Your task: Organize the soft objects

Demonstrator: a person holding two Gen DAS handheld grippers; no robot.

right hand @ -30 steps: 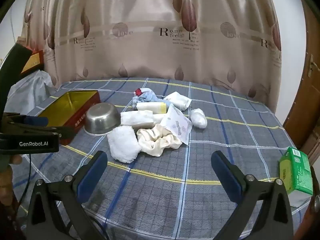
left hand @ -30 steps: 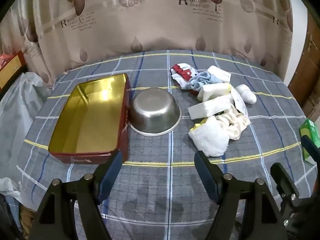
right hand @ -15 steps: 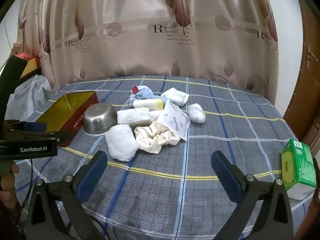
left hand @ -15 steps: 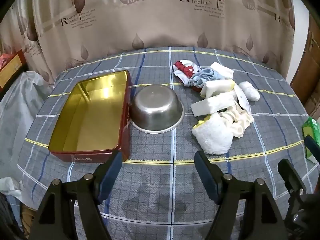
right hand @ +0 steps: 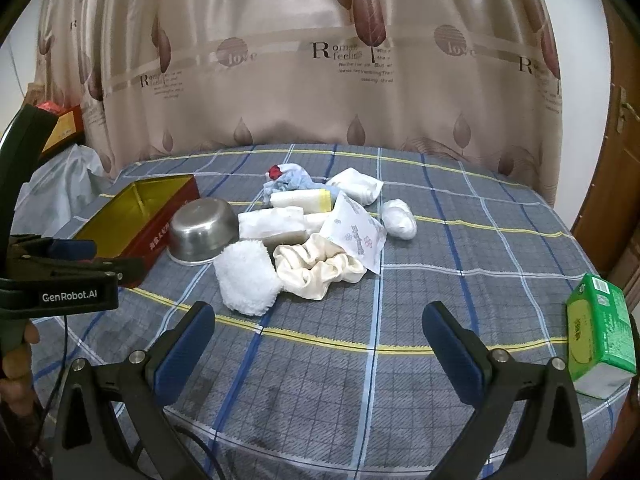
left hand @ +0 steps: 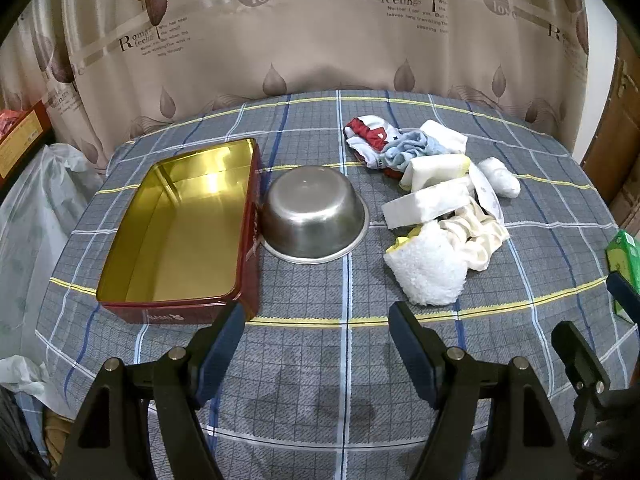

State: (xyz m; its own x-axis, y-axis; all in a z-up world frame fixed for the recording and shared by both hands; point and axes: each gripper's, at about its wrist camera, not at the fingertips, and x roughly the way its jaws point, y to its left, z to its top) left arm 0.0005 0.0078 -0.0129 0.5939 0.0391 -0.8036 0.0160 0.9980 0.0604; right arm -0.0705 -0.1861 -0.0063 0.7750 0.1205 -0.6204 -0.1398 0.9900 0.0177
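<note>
On the table (left hand: 312,364), under a grey plaid cloth, one red tin (left hand: 180,236) with a gold inside lies open toward the left edge, and one steel bowl (left hand: 314,216) sits upside down, touching the tin's right wall. Right of the bowl, toward the far right of the table, the soft things lie in one loose pile (left hand: 436,208): one fluffy white cloth (left hand: 428,272) nearest the front edge, one cream scrunchie (right hand: 320,264) touching it, two white folded pads (right hand: 280,218), one printed white packet (right hand: 354,236), one white roll (right hand: 398,218), one further white packet (right hand: 358,186), and a bundle of blue, white and red cloth (left hand: 384,142) at the back. One green tissue pack (right hand: 600,332) stands alone near the right edge.

The left gripper (left hand: 314,334) hangs over the front edge, fingers wide and holding nothing. The right gripper (right hand: 318,336) hangs likewise, fingers wide and bare, facing the pile. A hand (right hand: 16,360) grips the left tool.
</note>
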